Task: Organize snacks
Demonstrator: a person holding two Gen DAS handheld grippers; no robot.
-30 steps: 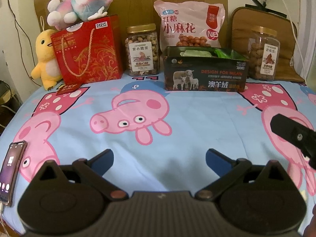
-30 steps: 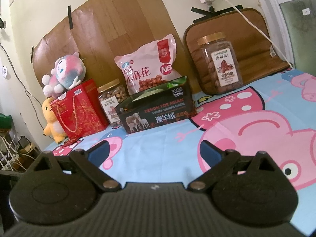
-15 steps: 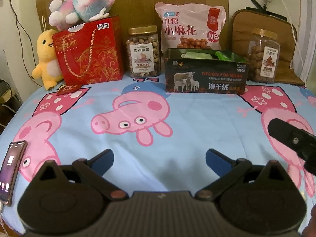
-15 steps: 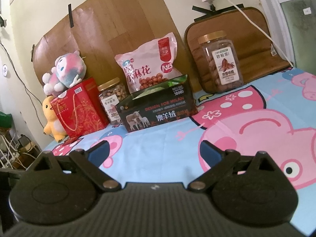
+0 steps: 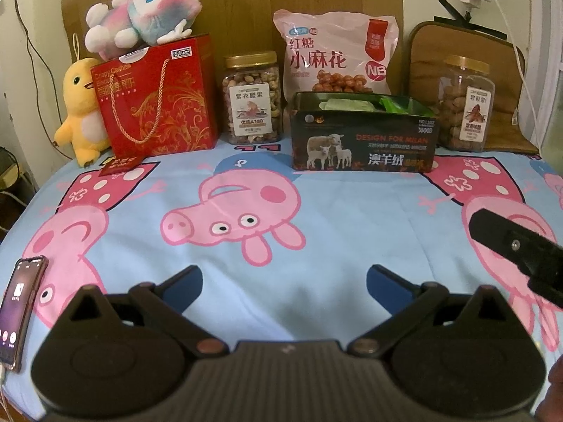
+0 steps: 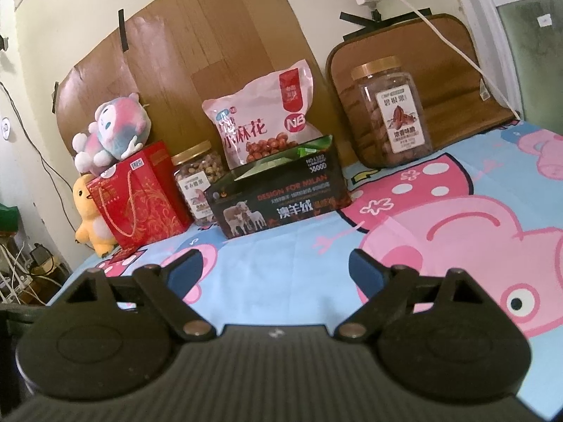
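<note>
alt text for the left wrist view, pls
The open, empty left gripper hovers over a Peppa Pig sheet. Along the back stand a red gift bag, cashew jar, pink snack bag, dark open box and pecan jar. The right gripper's finger enters at right.

My left gripper (image 5: 284, 277) and right gripper (image 6: 276, 270) look identical: matte black ribbed bodies, round housings, coppery pivot screws, blue pads (image 5: 381, 279) on the fingers.
</note>
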